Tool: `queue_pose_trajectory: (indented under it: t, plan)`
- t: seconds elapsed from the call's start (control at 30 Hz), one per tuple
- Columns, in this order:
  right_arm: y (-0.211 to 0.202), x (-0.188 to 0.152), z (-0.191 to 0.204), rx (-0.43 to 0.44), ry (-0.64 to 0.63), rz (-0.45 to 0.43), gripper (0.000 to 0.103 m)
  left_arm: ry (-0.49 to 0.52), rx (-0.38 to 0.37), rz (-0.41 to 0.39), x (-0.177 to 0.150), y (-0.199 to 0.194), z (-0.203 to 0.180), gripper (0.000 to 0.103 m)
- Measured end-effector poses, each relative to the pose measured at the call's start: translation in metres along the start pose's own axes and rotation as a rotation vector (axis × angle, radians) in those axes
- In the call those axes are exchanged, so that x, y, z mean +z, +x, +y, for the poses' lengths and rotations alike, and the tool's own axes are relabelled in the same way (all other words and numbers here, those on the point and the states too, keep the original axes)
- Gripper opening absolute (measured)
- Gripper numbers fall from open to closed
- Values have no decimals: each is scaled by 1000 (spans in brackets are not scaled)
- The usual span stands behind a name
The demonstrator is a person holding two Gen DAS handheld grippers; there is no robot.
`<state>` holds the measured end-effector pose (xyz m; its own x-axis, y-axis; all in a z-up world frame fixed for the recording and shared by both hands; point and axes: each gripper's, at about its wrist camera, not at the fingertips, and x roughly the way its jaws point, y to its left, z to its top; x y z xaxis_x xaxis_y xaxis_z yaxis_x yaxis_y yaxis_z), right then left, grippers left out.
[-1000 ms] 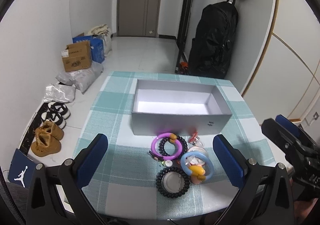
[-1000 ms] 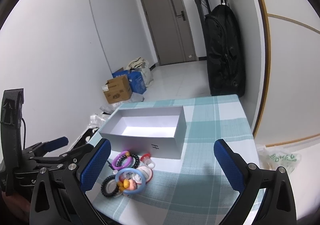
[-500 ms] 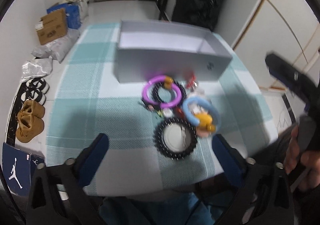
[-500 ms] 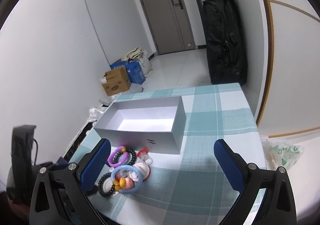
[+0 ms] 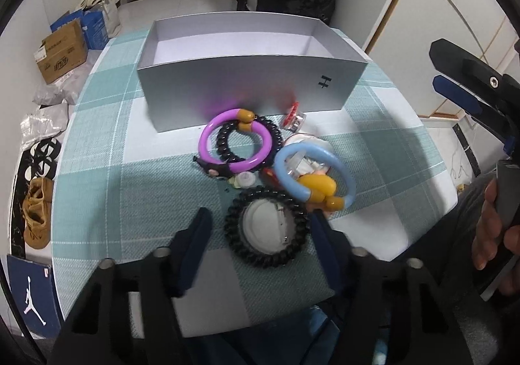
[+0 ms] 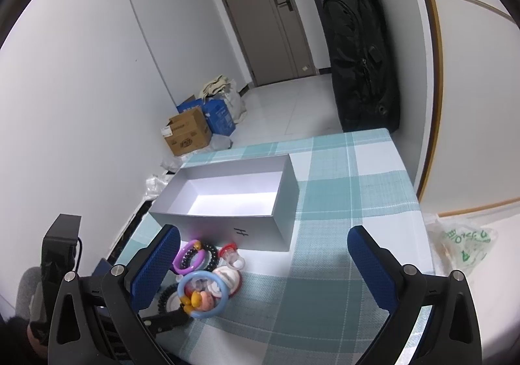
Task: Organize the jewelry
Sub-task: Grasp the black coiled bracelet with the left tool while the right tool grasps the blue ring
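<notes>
A pile of jewelry lies on the checked tablecloth in front of an empty grey box (image 5: 247, 79). It holds a purple bangle (image 5: 235, 144), a blue bangle (image 5: 313, 171) with orange beads, and a black coil bracelet (image 5: 267, 232) around a white disc. My left gripper (image 5: 261, 235) is open, its fingers on either side of the black coil bracelet, close to touching it. My right gripper (image 6: 260, 264) is open and empty, held above the table right of the pile (image 6: 204, 280). The box also shows in the right wrist view (image 6: 227, 202).
A small red and clear piece (image 5: 294, 116) lies against the box front. The table's near edge (image 5: 247, 309) is just below the left gripper. Cardboard boxes (image 5: 61, 51), bags and shoes (image 5: 37, 212) lie on the floor at left. A black bag (image 6: 360, 56) hangs by the far wall.
My left gripper has dropped down and forward onto the pile and its fingers have narrowed around the black coil bracelet. My right gripper has tilted slightly downward and stayed open.
</notes>
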<state>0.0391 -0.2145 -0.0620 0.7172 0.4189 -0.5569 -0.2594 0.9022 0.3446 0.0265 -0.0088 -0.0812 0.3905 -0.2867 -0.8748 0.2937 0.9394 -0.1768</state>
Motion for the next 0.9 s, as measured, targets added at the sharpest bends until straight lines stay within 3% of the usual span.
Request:
queue_pose_trajectory:
  t: [0.33, 0.43, 0.53, 0.6, 0.9]
  plan:
    - [5, -4, 1, -3, 9, 37, 103, -28, -46, 11, 2, -2, 4, 40]
    - [12, -6, 0, 3, 20, 91, 103, -70, -78, 29, 2, -3, 9, 40]
    - [26, -14, -5, 82, 92, 200, 103, -100, -113, 19, 3, -10, 17, 39]
    - [33, -21, -8, 90, 122, 247, 103, -112, -124, 9, 3, -16, 22, 39]
    - [48, -36, 16, 147, 71, 330, 103, -229, -190, -51, 5, -40, 50, 39]
